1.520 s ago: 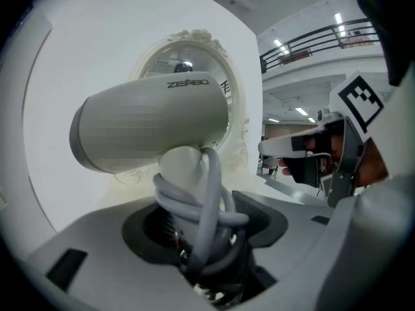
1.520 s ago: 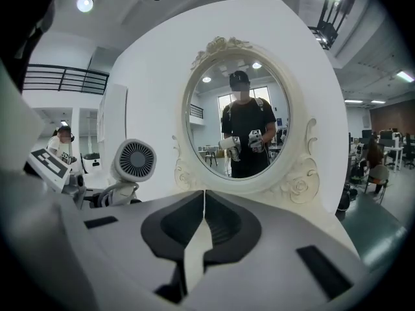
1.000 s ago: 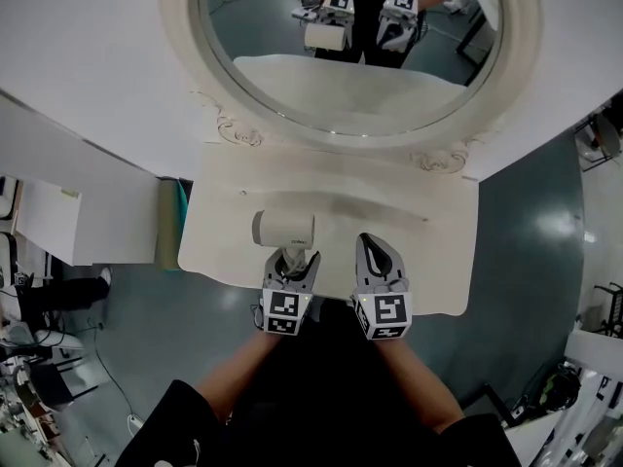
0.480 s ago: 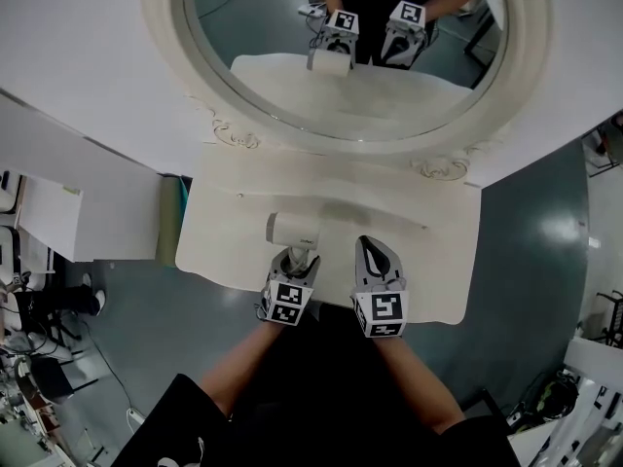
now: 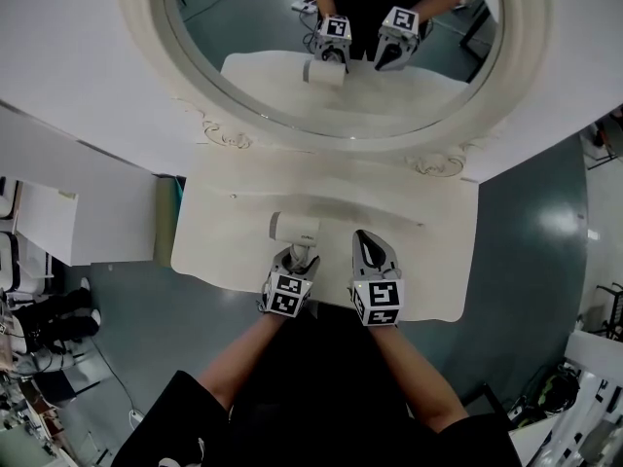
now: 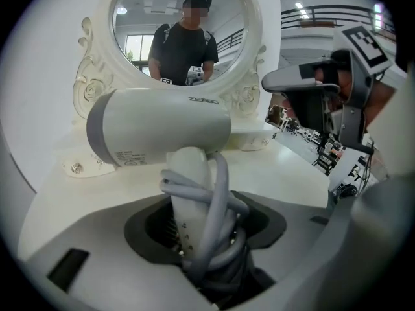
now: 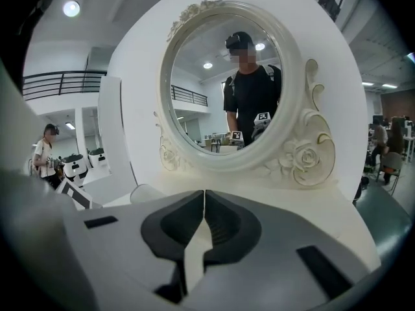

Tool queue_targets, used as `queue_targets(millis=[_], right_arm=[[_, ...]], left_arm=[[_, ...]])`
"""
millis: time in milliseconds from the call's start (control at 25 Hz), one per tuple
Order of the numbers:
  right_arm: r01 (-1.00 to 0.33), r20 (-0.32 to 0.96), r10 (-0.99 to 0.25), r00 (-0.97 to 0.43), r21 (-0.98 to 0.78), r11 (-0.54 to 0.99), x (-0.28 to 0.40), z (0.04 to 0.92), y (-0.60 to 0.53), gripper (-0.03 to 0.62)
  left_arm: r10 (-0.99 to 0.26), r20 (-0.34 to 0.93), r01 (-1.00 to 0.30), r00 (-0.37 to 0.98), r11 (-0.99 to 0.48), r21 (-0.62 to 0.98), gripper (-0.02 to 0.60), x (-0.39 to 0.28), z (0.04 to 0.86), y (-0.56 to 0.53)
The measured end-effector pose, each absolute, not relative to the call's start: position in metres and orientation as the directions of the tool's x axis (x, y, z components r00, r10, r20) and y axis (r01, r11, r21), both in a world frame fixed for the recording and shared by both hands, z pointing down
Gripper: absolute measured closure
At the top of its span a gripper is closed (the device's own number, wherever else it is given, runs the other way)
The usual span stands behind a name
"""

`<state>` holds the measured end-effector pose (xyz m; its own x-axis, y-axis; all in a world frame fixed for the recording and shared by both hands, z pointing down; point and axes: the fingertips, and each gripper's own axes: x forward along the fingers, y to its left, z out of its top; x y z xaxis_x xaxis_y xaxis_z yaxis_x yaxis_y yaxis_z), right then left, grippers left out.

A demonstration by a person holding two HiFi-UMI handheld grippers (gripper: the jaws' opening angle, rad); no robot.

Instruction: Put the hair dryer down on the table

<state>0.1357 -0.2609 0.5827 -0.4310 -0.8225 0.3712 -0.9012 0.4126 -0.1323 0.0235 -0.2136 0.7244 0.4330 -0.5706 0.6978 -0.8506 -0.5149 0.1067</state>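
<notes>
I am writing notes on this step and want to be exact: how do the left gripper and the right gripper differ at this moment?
The left gripper has its jaws apart, clamped on the handle of the hair dryer; the right gripper has its jaws closed together. The left gripper carries the hair dryer; the right gripper holds nothing. Both point toward the mirror, side by side over the front edge of the table.

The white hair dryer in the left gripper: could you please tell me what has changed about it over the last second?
The white hair dryer, grey cord wound round its handle, has shifted slightly right, toward the right gripper, and looks smaller in the head view, so probably lower over the cream table. The left gripper stays shut on its handle; the right gripper stays shut, empty.
</notes>
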Motion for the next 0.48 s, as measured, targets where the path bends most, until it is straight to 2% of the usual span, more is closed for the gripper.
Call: queue_targets(millis=[480], right_arm=[[-0.904,0.409,-0.808,-0.424,-0.127,0.409,0.146,0.600,-0.245,0.573]], left_arm=[[-0.479,0.776,-0.828,0.412,-0.551,0.099,0.341,0.032,0.772,-0.207]])
